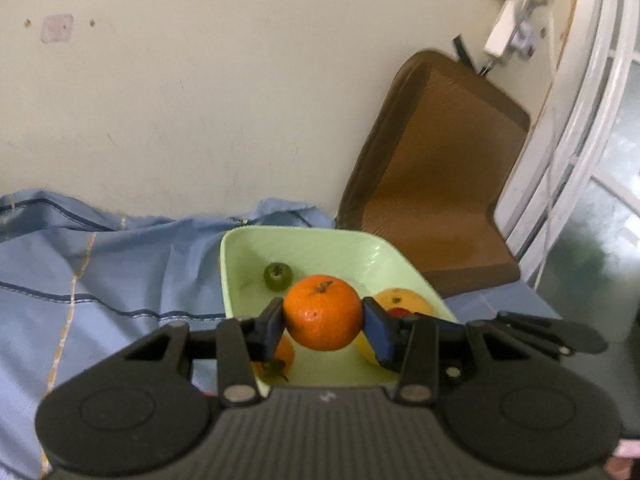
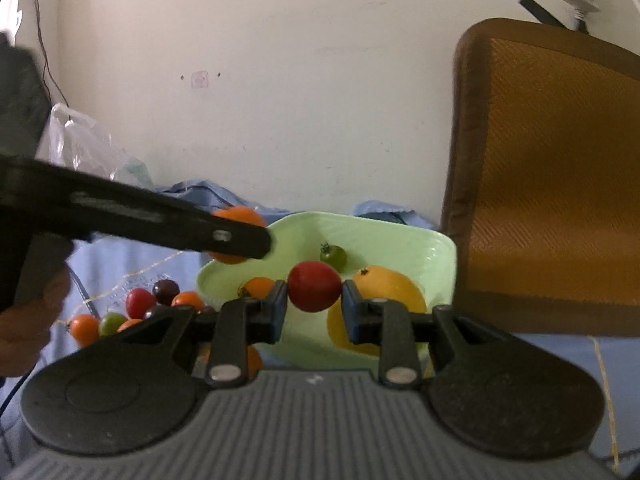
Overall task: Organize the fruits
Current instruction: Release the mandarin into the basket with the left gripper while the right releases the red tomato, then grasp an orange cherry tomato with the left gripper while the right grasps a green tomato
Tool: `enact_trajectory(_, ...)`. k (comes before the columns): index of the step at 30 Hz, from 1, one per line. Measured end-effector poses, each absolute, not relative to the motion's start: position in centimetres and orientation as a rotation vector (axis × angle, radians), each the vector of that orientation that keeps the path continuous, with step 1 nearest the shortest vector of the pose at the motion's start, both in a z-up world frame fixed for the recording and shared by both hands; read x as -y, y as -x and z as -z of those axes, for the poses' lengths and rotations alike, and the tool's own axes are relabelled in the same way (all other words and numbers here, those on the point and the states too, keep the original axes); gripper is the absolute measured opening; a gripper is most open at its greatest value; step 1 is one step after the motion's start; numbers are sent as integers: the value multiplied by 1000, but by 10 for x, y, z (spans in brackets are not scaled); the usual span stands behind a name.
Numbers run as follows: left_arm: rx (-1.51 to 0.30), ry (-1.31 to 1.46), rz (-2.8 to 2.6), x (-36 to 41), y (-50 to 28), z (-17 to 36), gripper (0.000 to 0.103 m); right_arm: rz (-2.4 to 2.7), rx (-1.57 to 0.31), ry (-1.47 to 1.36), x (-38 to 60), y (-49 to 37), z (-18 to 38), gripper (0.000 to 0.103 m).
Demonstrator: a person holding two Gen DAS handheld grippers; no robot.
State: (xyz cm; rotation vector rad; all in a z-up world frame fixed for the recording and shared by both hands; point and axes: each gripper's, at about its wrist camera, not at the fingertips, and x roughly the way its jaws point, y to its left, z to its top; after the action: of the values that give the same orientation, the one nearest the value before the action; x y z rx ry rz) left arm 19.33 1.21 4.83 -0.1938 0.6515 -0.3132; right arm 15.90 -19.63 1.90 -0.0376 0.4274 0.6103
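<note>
The left claw (image 1: pixel 323 322) grips one orange (image 1: pixel 322 312) between its two blue pads, stem end up, holding it above the near part of a pale green dish (image 1: pixel 304 246). Beyond the claw, one small green tomato (image 1: pixel 277 276) lies on the dish floor. Behind the claw's right finger sits one large yellow fruit (image 1: pixel 402 300), with a patch of red showing just against it. Under the left finger, one small orange tomato (image 1: pixel 282 356) rests near the dish's front edge. The dish stands on a blue cloth (image 1: pixel 100 276) with dark and gold stripes.

The right claw (image 2: pixel 314 304) is closed on one red tomato (image 2: pixel 314 286), held over the same green dish (image 2: pixel 416 240). Ahead of this claw, the dish holds one green tomato (image 2: pixel 334 256), one large yellow fruit (image 2: pixel 380 292) behind the right finger, and one small orange tomato (image 2: pixel 258 286) behind the left finger. To the claw's left, outside the dish, a loose heap of small tomatoes (image 2: pixel 136 312) lies on the blue cloth (image 2: pixel 120 264): at least three orange, one red, one dark purple and one green can be counted, others being hidden by the claw. The other claw's dark arm (image 2: pixel 160 216) crosses the upper left, its orange (image 2: pixel 240 216) partly hidden behind it. A brown cushion (image 2: pixel 552 168) leans against the wall to the right.
</note>
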Motion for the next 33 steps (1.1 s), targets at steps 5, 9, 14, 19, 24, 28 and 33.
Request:
enact_trajectory(5, -681, 218, 290, -14, -199, -34, 54, -594, -409, 94, 187, -157, -14, 33)
enact_trajectory(9, -639, 245, 275, -29, -191, -45, 56, -579, -389, 82, 190, -152, -18, 37)
enact_trajectory(14, -551, 319, 248, -66, -154, -69, 56, -585, -365, 22, 206, -136, -27, 38)
enact_trajectory(19, -525, 359, 178, -106, -101, -62, 55, -671, -430, -7, 206, -118, -22, 38)
enact_trajectory(24, -573, 403, 95, -134, -71, -39, 54, -758, -497, -1, 187, -113, -18, 37)
enact_trajectory(28, -597, 441, 92, -144, -62, -25, 54, -799, -513, 34, 165, -107, -16, 37)
enact_trajectory(33, -598, 405, 149, -135, -54, -17, 54, -842, -506, 66, 144, -98, -21, 37)
